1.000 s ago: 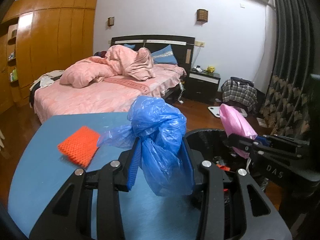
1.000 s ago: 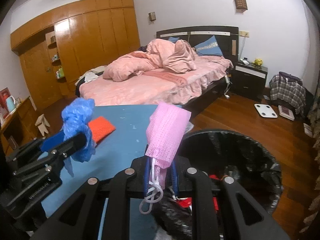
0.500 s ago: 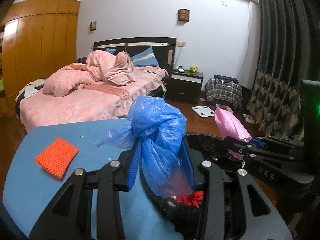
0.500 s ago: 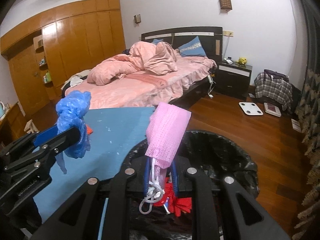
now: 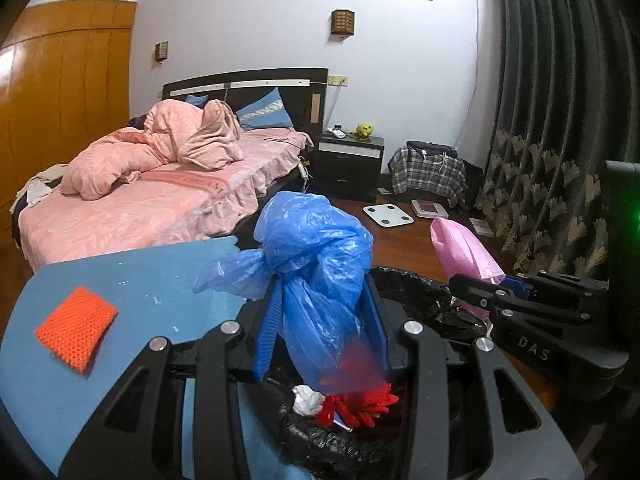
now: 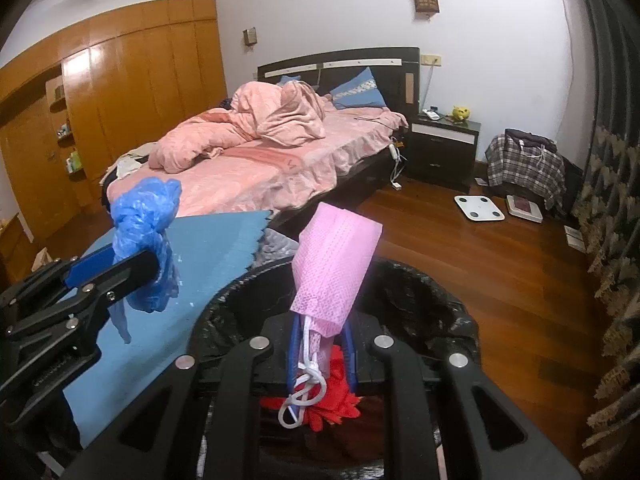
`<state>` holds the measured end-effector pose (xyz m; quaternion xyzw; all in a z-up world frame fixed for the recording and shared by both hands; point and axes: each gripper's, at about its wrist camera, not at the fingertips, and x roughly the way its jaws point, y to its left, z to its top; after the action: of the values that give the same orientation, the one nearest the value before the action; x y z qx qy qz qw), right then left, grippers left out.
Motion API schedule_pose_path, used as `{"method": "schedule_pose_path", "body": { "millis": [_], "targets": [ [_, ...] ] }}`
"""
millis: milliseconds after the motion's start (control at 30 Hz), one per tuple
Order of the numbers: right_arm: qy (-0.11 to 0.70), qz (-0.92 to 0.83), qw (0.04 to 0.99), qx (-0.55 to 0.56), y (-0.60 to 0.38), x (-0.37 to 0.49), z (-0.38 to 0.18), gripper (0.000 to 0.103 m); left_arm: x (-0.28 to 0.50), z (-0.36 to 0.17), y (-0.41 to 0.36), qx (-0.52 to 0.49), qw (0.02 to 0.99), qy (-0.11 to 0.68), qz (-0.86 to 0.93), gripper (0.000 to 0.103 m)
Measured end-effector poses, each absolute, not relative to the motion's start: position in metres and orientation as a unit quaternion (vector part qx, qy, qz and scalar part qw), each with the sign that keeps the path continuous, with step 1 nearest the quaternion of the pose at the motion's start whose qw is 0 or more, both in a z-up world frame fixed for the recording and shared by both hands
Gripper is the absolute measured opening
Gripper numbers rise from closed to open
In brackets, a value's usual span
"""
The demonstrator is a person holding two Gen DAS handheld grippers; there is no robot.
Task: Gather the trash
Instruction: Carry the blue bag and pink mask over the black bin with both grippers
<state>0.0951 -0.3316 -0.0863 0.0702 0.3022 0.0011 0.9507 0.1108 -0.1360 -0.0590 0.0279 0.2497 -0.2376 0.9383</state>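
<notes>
In the left wrist view, the left gripper [image 5: 324, 328] is clenched on a crumpled blue plastic bag [image 5: 316, 256] in the centre of the frame. A second ago the blue table [image 5: 152, 280] filled the lower frame under the bag; now the black-lined trash bin [image 5: 416, 296] lies under it, with red trash [image 5: 360, 396] and a white scrap [image 5: 306, 398] inside. An orange mesh pad [image 5: 76, 328] is left on the table at lower left. At the right, the right gripper [image 5: 504, 282] grasps a pink face mask [image 5: 464, 252].

In the right wrist view, the right gripper [image 6: 322, 344] is closed tightly on the pink face mask [image 6: 336, 264], whose white ear loops [image 6: 304, 392] hang down. The trash bin [image 6: 440, 304] has come nearer and now fills the lower middle, directly below the mask. The left gripper [image 6: 148, 264] with the blue plastic bag [image 6: 144, 232] is at centre left, above the table edge [image 6: 216, 248].

Probably both pieces are ready to be dropped, and the pad remains to collect. The room is a bedroom with a pink bed [image 6: 256, 176], a wooden floor [image 6: 500, 264], a wooden wardrobe [image 6: 120, 112] and dark curtains [image 5: 560, 120].
</notes>
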Motion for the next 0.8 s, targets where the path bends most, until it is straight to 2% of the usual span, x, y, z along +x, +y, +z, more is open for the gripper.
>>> {"method": "schedule_pose_path", "body": {
  "millis": [667, 767, 800],
  "targets": [
    [0.324, -0.013, 0.942, 0.083, -0.362, 0.117, -0.115, 0.021, 0.145, -0.086, -0.175, 0.041, 0.926, 0.275, -0.257, 0.039],
    [0.330, -0.014, 0.940, 0.083, -0.362, 0.121, -0.120, 0.023, 0.152, -0.090, -0.176, 0.039, 0.923, 0.283, -0.259, 0.046],
    [0.333, -0.014, 0.939, 0.083, -0.361, 0.121, -0.122, 0.024, 0.153, -0.091, -0.175, 0.036, 0.922, 0.285, -0.260, 0.051]
  ]
}}
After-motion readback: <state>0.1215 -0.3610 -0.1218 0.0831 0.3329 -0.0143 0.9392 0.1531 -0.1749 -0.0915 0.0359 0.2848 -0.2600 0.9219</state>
